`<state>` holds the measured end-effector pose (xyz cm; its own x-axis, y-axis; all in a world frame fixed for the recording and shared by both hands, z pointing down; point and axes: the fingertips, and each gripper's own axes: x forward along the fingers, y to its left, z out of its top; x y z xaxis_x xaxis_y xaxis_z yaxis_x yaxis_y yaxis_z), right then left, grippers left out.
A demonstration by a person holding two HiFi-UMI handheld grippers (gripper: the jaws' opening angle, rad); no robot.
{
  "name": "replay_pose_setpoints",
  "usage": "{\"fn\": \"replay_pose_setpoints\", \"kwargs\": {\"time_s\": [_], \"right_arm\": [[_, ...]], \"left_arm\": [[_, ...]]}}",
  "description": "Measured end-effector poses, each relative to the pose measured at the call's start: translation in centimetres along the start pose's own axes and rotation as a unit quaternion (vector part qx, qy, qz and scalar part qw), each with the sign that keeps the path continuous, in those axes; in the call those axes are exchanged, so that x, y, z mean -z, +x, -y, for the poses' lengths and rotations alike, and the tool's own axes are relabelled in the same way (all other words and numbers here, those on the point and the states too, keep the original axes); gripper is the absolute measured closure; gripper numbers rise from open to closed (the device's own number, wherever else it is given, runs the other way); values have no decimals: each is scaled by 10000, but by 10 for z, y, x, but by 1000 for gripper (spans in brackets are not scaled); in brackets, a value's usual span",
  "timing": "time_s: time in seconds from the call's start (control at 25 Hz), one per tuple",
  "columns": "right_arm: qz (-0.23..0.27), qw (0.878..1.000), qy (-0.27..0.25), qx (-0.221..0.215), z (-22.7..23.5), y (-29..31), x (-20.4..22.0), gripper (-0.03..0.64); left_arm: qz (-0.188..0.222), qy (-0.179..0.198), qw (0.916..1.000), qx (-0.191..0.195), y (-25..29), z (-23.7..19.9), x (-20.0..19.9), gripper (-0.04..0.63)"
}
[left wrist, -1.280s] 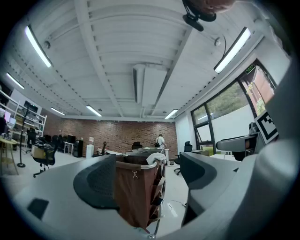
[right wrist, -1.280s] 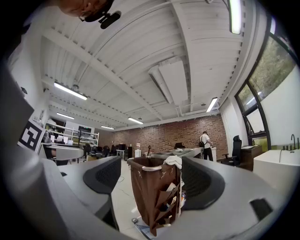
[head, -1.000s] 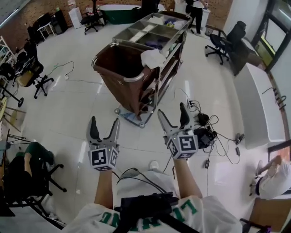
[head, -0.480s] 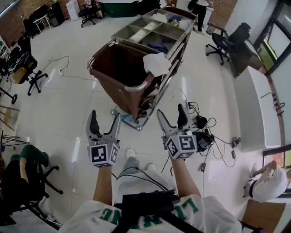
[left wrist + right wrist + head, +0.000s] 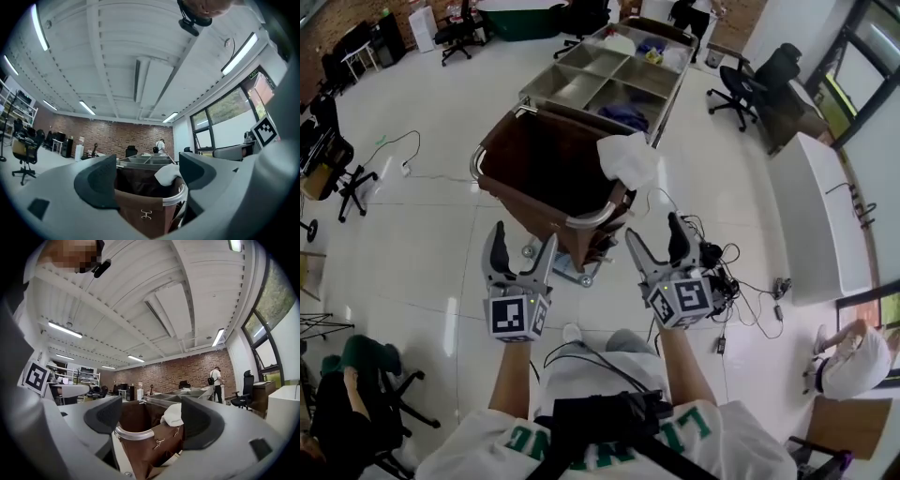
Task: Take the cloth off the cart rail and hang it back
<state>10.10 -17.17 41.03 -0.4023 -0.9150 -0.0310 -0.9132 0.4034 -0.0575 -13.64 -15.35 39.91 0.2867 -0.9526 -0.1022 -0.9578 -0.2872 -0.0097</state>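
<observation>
Shows a white cloth (image 5: 628,159) draped over the right side of the curved metal rail (image 5: 592,220) that rims the brown bag (image 5: 539,164) of a cart (image 5: 609,80). Places the left hand-held gripper (image 5: 522,239) and the right hand-held gripper (image 5: 654,230) side by side just short of the cart, above a white floor (image 5: 422,234), each with jaws spread and nothing held, clear of the cloth. Frames cloth and rail between the jaws in both gripper views. Includes tangled cables (image 5: 727,272) on the floor, right of the cart.
</observation>
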Motion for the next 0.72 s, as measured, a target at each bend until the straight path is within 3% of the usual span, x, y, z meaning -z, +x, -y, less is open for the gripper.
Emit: {"fn": "replay_pose_setpoints", "kwargs": {"time_s": [0.16, 0.44, 0.6, 0.72], "right_arm": [[-16, 9999, 56, -143, 11, 25, 3, 216], [-464, 9975, 136, -523, 49, 86, 14, 218], [-927, 9932, 77, -707, 73, 136, 28, 218], [-1553, 9846, -95, -799, 87, 172, 55, 221]], "left_arm": [[-27, 28, 10000, 90, 26, 1, 1, 189], [-46, -108, 9999, 95, 58, 11, 3, 189], [-50, -180, 9998, 26, 62, 15, 1, 189], [-24, -74, 10000, -7, 64, 16, -3, 189]]}}
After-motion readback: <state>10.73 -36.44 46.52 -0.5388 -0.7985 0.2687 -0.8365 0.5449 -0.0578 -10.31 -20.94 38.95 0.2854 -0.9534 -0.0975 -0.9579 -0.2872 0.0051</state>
